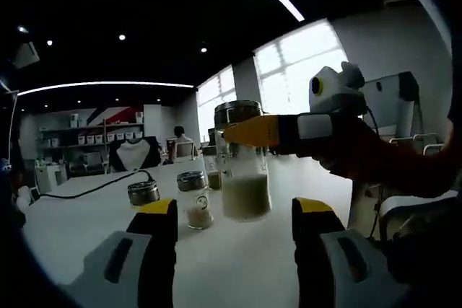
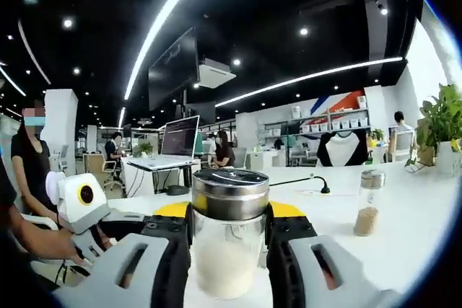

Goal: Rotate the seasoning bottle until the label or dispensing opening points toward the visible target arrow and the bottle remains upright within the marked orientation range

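The seasoning bottle (image 2: 229, 232) stands upright on the white table (image 2: 419, 214), a clear jar with a brushed-metal cap (image 2: 230, 194), filled to roughly half its height with a pale, fine powder. Judged by its look, the body is glass or hard plastic: rigid, smooth and likely slippery, of moderate weight with the load low, so it should stay stable if turned about its own axis, but could skid or tip if squeezed off-centre or too near the cap. The clear wall below the cap looks the best place to hold, with firm, even pressure. No label, dispensing opening or target arrow can be made out from either view. The right gripper (image 2: 229, 239) has its two yellow-tipped jaws closed against the bottle's sides just under the cap, pinching it; in the left gripper view that same tool (image 1: 245, 132) reaches in from the right, its yellow tip laid across the bottle's (image 1: 243, 171) upper part. The left gripper (image 1: 234, 232) hangs back from the bottle with its jaws spread wide and nothing between them, touching nothing. Near the bottle stand smaller shakers: a short one with pale contents (image 1: 195, 200), a low metal-capped one (image 1: 144, 192) beside a black cable (image 1: 86, 190), and a taller one of brownish grains (image 2: 368, 203) well apart to the side. A person (image 2: 29, 164) stands beyond the table edge.
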Demonstrator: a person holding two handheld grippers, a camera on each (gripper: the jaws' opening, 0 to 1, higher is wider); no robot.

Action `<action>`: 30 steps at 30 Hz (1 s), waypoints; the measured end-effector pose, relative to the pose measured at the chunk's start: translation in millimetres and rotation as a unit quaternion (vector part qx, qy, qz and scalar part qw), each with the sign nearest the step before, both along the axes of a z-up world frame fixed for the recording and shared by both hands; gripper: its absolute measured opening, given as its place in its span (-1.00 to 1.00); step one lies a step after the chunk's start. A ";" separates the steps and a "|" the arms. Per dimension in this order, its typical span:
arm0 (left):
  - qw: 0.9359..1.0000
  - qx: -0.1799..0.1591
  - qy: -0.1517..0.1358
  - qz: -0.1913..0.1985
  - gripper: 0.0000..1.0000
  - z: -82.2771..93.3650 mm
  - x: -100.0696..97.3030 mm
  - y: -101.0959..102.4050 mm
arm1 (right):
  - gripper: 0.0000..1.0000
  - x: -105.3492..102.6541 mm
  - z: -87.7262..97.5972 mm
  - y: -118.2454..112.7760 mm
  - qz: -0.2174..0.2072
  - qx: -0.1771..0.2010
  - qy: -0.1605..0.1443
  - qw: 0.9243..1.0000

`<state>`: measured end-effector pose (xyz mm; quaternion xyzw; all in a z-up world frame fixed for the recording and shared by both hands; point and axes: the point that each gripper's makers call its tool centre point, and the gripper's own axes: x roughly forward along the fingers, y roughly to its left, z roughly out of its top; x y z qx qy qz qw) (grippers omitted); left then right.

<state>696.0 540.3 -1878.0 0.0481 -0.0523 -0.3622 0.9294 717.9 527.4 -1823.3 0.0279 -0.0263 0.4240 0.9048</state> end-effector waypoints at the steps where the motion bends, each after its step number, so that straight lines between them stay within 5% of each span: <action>1: 1.000 0.004 -0.004 0.001 0.30 0.0 -0.7 -1.4 | -0.26 -4.8 -0.4 5.2 0.004 -0.004 -0.002 1.000; 9: 1.000 0.016 -0.004 0.011 0.21 -5.2 -0.8 -4.5 | -0.26 -18.1 -6.4 24.8 0.005 0.006 0.014 1.000; 14: 1.000 0.011 -0.007 0.016 -0.13 -3.3 -2.9 -3.6 | -0.26 -24.0 -9.4 29.8 0.012 0.030 0.038 0.999; 21: 1.000 0.015 -0.008 0.019 -0.16 -2.0 -6.0 -0.9 | -0.24 -25.9 -8.4 26.7 0.031 0.038 0.027 0.998; 30: 0.997 -0.028 0.011 -0.066 -0.18 8.1 -20.4 -6.8 | -0.24 -47.0 3.3 23.3 0.122 0.036 -0.022 0.992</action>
